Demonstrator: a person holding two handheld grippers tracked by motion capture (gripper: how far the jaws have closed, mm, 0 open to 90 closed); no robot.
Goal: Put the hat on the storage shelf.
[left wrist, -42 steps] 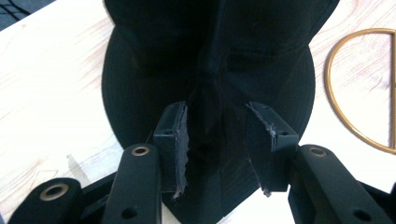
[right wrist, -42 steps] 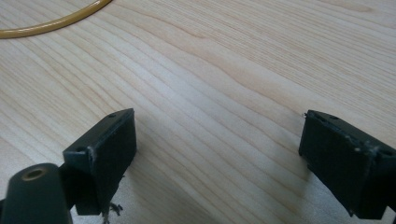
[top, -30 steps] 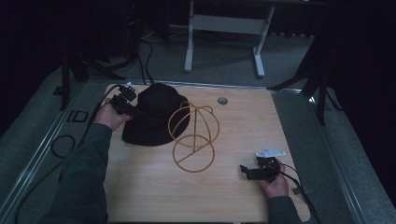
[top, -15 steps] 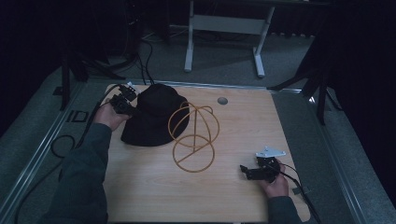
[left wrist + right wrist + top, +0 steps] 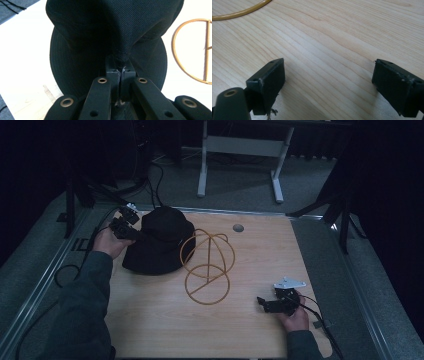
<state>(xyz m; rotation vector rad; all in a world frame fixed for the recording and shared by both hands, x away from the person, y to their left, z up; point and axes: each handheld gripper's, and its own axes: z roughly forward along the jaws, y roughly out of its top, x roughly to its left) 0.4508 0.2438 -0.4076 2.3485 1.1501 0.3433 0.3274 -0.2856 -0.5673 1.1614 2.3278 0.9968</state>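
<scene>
The black cotton bucket hat (image 5: 160,242) lies on the far left part of the light wooden desk (image 5: 150,320), its right edge just beside, perhaps touching, the golden wire hat stand (image 5: 207,265). Your left hand-held gripper (image 5: 120,72) has its jaws pressed together on a fold of the hat's cloth, so the step in hand looks like the grasp before a lift. Next you will likely need to raise the hat clear of the desk and carry it right, over the domed top of the stand; keep the pinch firm, since soft cloth can slip or sag.

Your right hand-held gripper (image 5: 328,82) sits low over bare wood at the near right, jaws spread wide with nothing between them, well apart from the stand. It could steady the stand's ring base, which may slide or tip when the hat drags across it.

A small round grey grommet (image 5: 238,227) sits in the desk beyond the stand, out of the way.
</scene>
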